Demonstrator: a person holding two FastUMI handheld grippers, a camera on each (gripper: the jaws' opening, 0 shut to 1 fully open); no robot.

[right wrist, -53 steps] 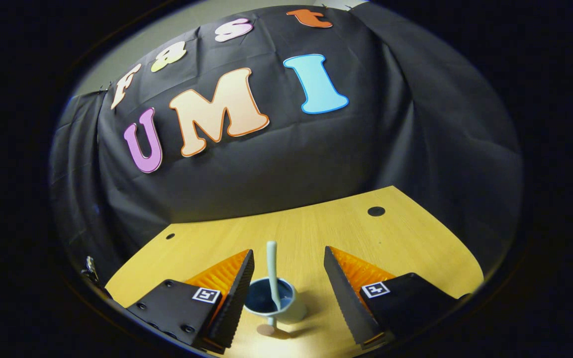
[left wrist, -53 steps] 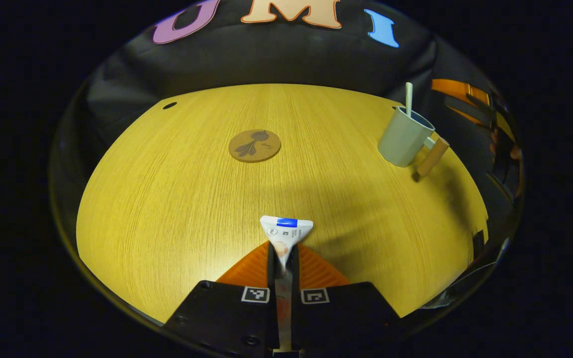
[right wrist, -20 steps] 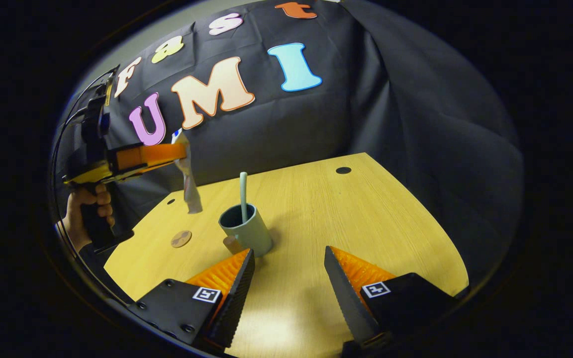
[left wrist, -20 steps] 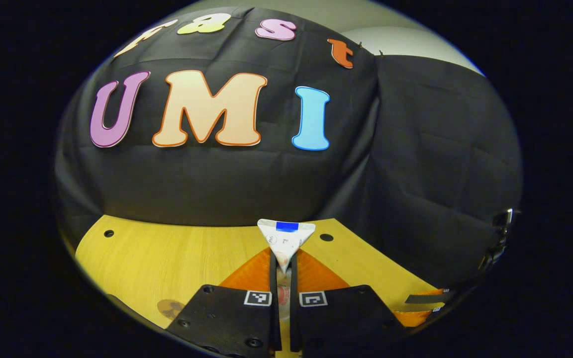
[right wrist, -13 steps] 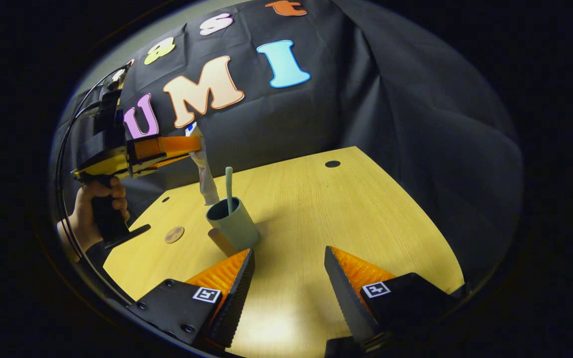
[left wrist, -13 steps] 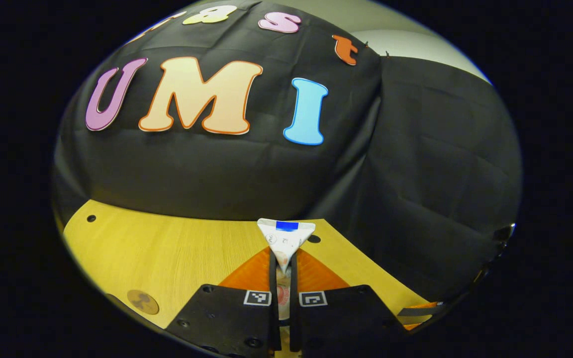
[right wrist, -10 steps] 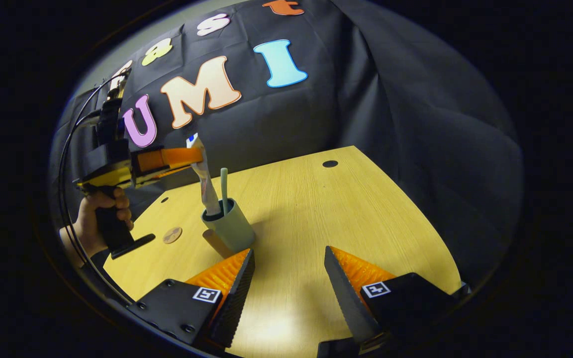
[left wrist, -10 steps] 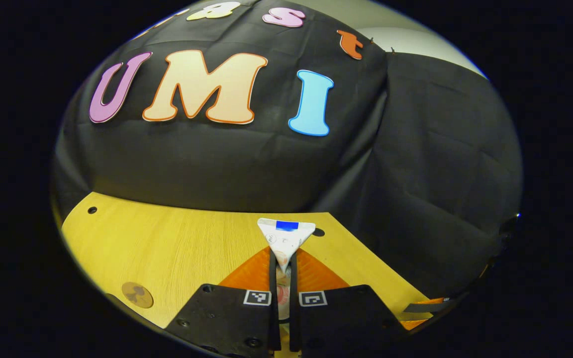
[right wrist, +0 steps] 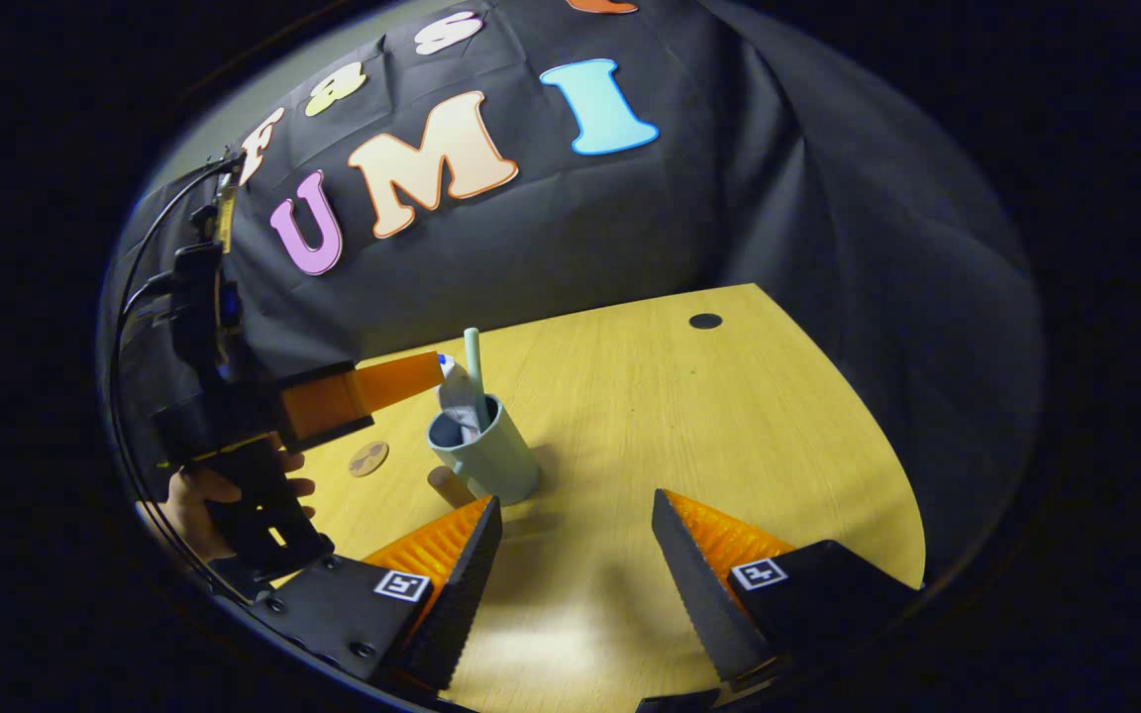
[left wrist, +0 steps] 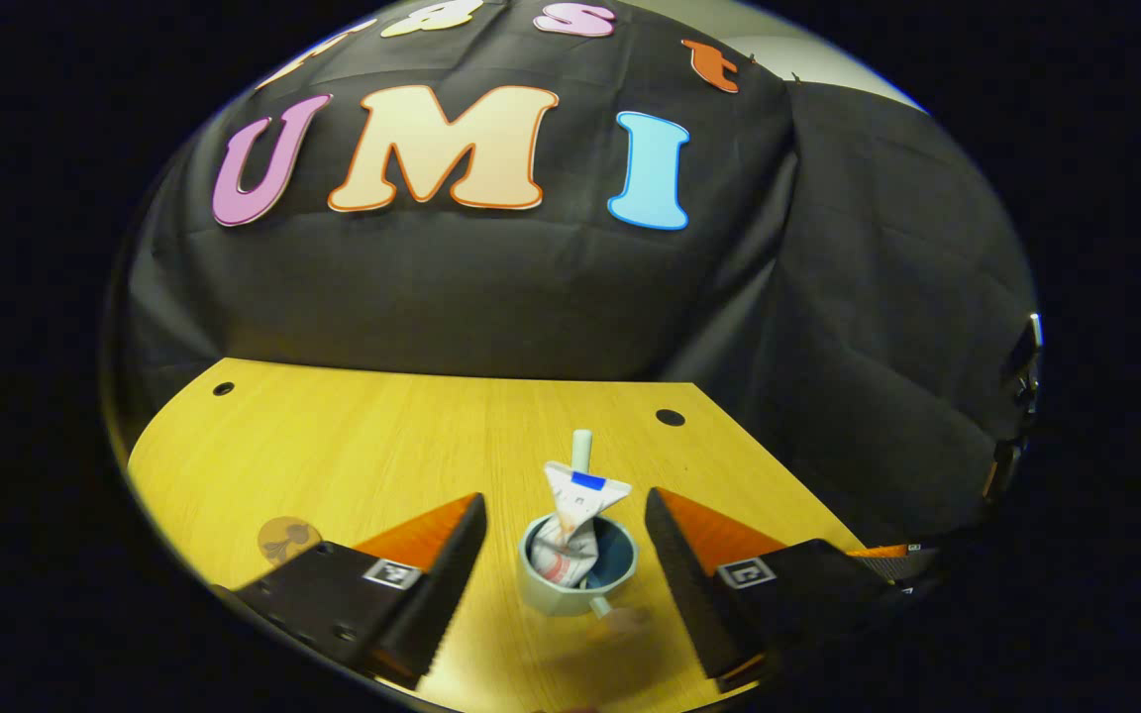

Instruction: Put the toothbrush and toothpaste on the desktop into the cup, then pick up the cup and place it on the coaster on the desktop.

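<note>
Left gripper [left wrist: 556, 555] had its jaws spread wide, holding nothing, one finger on each side of the cup [left wrist: 576, 572] and apart from it. The toothpaste tube [left wrist: 571, 525] stood in the cup, crimped end up, leaning a bit, with the toothbrush [left wrist: 581, 448] handle upright just behind it. Both items looked to be in, so the first part of the task seemed done.

Right gripper [right wrist: 575, 574] also had its jaws wide and empty, low over the near counter [right wrist: 689, 426]. In the right gripper view the cup [right wrist: 491, 458] sat just beyond its left finger, slightly left of centre, with its brown handle stub pointing toward the near left. The left gripper [right wrist: 402, 381] hung just left of the cup at rim height, with a hand [right wrist: 199, 495] on its grip.

The coaster [left wrist: 287, 538] lay on the counter to the left of the cup, near but not touching; in the right gripper view the coaster [right wrist: 368, 458] sat left of the cup, under the left gripper.

Key relation: the cup's long axis was vertical, and it stood directly between the left jaws, which were higher than the cup body. My guess was that the left gripper was better placed for the pick, since the coaster also lay on its side. It would need to drop and close on the wall. Risk: the tall tube and brush could tip out if the cup tilted.
</note>
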